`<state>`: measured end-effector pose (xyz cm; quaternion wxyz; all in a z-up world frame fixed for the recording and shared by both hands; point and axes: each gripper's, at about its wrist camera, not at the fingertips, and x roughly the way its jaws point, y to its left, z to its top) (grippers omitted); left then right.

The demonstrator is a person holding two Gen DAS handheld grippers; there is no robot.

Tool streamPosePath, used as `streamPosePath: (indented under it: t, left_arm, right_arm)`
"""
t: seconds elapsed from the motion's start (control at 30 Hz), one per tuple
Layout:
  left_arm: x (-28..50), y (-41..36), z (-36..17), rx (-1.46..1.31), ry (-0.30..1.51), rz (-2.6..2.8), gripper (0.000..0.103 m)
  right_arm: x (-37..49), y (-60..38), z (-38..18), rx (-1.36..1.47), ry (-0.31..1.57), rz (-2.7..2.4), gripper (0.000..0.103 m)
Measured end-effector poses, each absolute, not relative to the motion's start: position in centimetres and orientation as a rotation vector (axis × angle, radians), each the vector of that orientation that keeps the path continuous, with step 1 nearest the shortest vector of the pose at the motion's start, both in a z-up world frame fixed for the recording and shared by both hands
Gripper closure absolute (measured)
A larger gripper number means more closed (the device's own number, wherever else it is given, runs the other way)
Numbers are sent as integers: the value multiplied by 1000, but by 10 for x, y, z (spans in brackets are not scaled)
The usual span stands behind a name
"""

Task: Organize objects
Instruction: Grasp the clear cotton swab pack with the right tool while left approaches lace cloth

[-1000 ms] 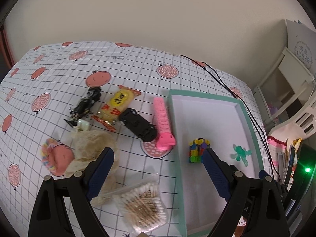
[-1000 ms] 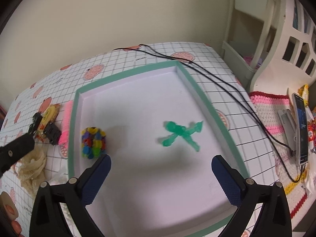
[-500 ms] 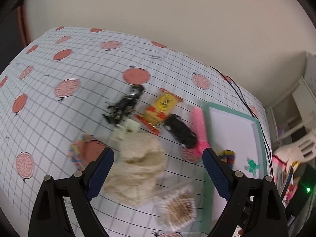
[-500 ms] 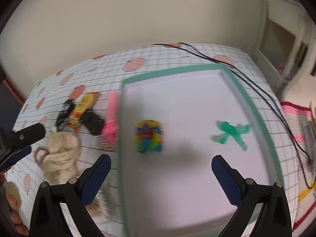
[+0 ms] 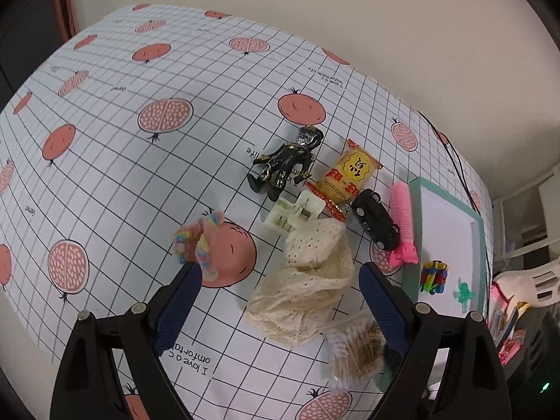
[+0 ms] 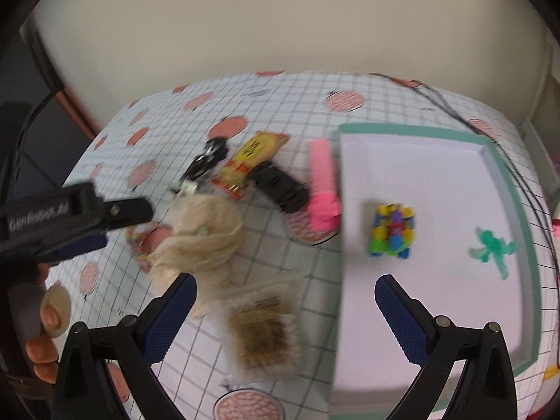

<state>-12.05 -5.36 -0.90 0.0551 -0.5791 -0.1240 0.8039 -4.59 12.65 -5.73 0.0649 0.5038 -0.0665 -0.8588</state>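
Both my grippers, left gripper point(image 5: 278, 281) and right gripper point(image 6: 285, 290), are spread wide, holding nothing. The cream lace cloth point(image 5: 308, 280) sits right between my left fingers, tray point(image 5: 481, 241) off right. I'd drop straight down and pinch the bunched middle. Since a second ago I've swung left, away from the tray.

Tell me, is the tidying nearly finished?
Not yet. Done: only the block toy and green figure lie in the tray. In hand: nothing; the left gripper and right gripper both have open, empty jaws. Left on the table: doll, snack, clip, car, pink comb, cloth, swabs, bracelet.
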Motion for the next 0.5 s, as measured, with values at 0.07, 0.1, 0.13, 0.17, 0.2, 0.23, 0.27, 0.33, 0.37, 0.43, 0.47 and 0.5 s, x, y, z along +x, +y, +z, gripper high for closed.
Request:
streamPosePath:
  t: [0.07, 0.1, 0.13, 0.17, 0.2, 0.23, 0.27, 0.33, 0.37, 0.43, 0.47, 0.5]
  left_arm:
    - [-122, -57, -10, -1765, -401, 2431, 12]
    - [-123, -61, -10, -1766, -415, 2432, 12]
    - [-124, -63, -9, -1767, -426, 2434, 12]
    - [-124, -67, -9, -1768, -439, 2438, 12]
    - [-125, -70, -9, -1770, -458, 2444, 12]
    - [-126, -74, -9, -1769, -471, 2456, 12]
    - [-127, -77, -9, -1770, -477, 2464, 12]
    - [-128, -78, -12, -1779, -475, 2466, 12]
    - [-128, -77, -14, -1783, -472, 2458, 12]
    - [-129, -72, -20, -1794, -475, 2420, 12]
    - [-129, -69, -22, -1797, -473, 2405, 12]
    - [-129, -66, -24, -1802, -475, 2376, 12]
  right_arm:
    - [-45, 119, -60, 1533, -190, -2570, 0]
    - [-44, 116, -61, 1539, -179, -2559, 0]
    - [-44, 115, -63, 1544, -172, -2552, 0]
    - [-44, 112, -64, 1550, -167, -2546, 0]
    - [-44, 111, -66, 1557, -160, -2539, 0]
    - [-44, 109, -67, 1560, -155, -2533, 0]
    - [-44, 109, -68, 1563, -149, -2527, 0]
    - [-44, 107, -70, 1573, -142, -2516, 0]
    - [-44, 108, -71, 1580, -144, -2512, 0]
    - [-45, 109, -74, 1597, -145, -2501, 0]
    - [-45, 108, -76, 1607, -140, -2493, 0]
    - [-45, 108, -77, 1617, -128, -2486, 0]
